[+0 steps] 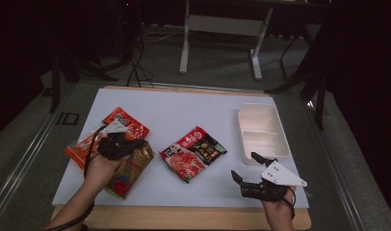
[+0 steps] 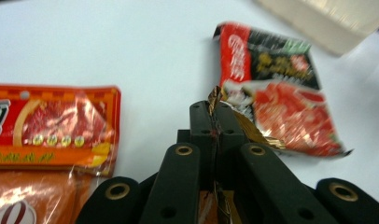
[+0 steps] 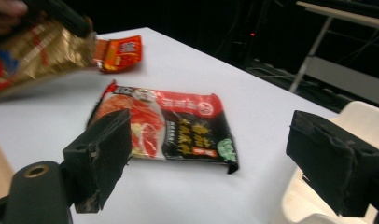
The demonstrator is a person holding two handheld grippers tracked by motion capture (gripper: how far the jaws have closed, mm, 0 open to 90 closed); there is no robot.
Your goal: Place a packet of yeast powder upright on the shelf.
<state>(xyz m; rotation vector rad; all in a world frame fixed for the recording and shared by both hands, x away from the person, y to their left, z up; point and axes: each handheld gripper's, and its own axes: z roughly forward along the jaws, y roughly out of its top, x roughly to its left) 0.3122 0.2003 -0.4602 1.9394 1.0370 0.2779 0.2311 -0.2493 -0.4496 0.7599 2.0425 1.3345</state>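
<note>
My left gripper [image 1: 143,144] is shut on the top edge of a gold snack packet [image 1: 131,171] and holds it just above the white table's left side. In the left gripper view the jaws [image 2: 214,110] pinch the gold foil edge [image 2: 253,134]. A red and black food packet [image 1: 193,153] lies flat mid-table. My right gripper [image 1: 244,165] stands open near the front right, with nothing between its pads [image 3: 108,149]. From the right gripper view, the gold packet [image 3: 33,56] hangs at upper left under the left gripper [image 3: 61,16].
An orange-red packet [image 1: 121,120] lies at the left, partly under the gold one. A white two-compartment tray [image 1: 241,130] sits at the right, just beyond my right gripper. The table's wooden front edge [image 1: 184,216] is near both hands.
</note>
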